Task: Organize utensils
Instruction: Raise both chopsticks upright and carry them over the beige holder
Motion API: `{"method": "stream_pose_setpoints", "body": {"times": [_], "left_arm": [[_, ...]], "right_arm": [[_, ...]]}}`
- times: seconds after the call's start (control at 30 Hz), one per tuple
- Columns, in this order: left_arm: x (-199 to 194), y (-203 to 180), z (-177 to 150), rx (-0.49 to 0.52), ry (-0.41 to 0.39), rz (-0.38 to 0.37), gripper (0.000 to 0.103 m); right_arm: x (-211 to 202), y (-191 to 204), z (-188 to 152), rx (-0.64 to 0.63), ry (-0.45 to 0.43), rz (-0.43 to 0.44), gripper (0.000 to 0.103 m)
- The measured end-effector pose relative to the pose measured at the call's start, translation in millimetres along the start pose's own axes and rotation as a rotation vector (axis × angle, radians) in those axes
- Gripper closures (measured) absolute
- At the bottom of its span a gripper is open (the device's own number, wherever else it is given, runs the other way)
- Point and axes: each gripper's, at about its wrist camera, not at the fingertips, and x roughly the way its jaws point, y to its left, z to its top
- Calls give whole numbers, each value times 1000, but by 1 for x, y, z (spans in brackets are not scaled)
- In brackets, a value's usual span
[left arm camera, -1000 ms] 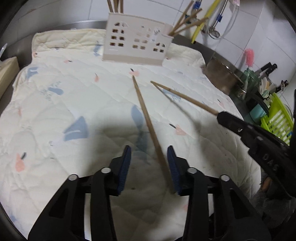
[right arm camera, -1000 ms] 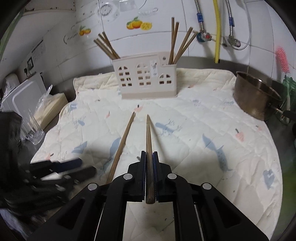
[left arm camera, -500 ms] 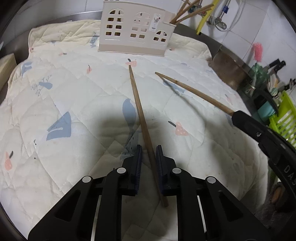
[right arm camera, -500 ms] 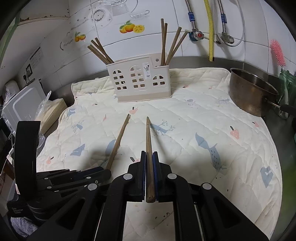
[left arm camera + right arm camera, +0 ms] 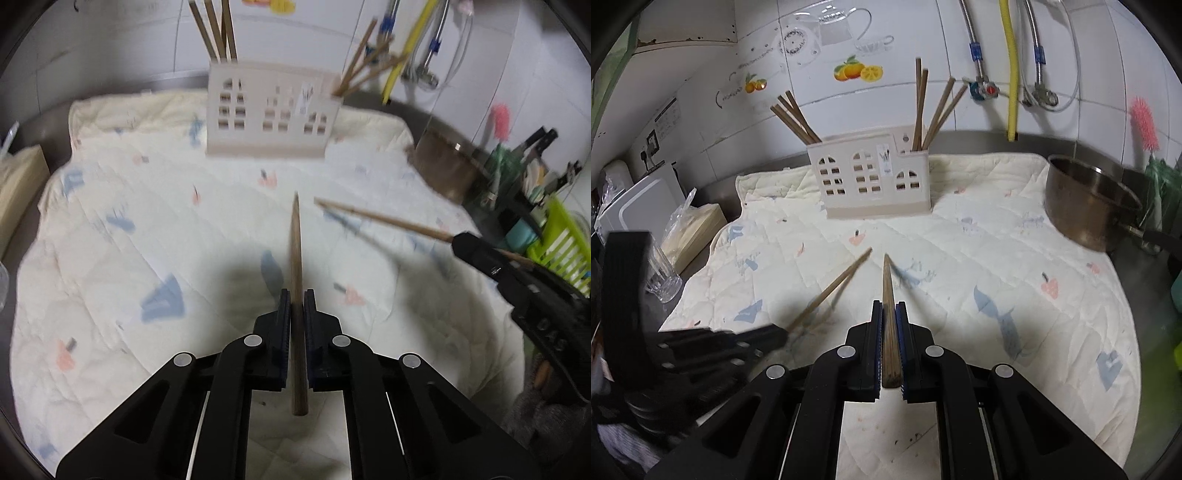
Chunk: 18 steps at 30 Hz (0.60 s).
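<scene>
A quilted cloth (image 5: 1015, 258) is covering the worktop, with the holder (image 5: 871, 177) standing at its far side. Each gripper, left (image 5: 295, 295) and right (image 5: 889, 306), is pinching one chopstick (image 5: 295, 251) (image 5: 888, 295), tips pointing toward the holder.

**Work surface: condition noted**

Steel counter (image 5: 1137, 417) covered by a cream quilted cloth (image 5: 1015, 266) printed with blue and pink motifs. On the cloth: a beige windowed utensil holder (image 5: 871, 181). On bare counter: metal pot (image 5: 1086, 203), drinking glass (image 5: 663, 280).
</scene>
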Motion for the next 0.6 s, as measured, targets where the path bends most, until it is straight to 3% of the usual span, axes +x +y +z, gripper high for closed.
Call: {"method": "stream_pose_setpoints", "body": {"times": [0.27, 0.6], "left_arm": [[-35, 4, 37, 58, -119, -2, 97], [-37, 3, 91, 136, -129, -13, 97]], "right_arm": [[-9, 2, 33, -47, -34, 13, 96], [-3, 1, 104, -111, -21, 48, 96]]}}
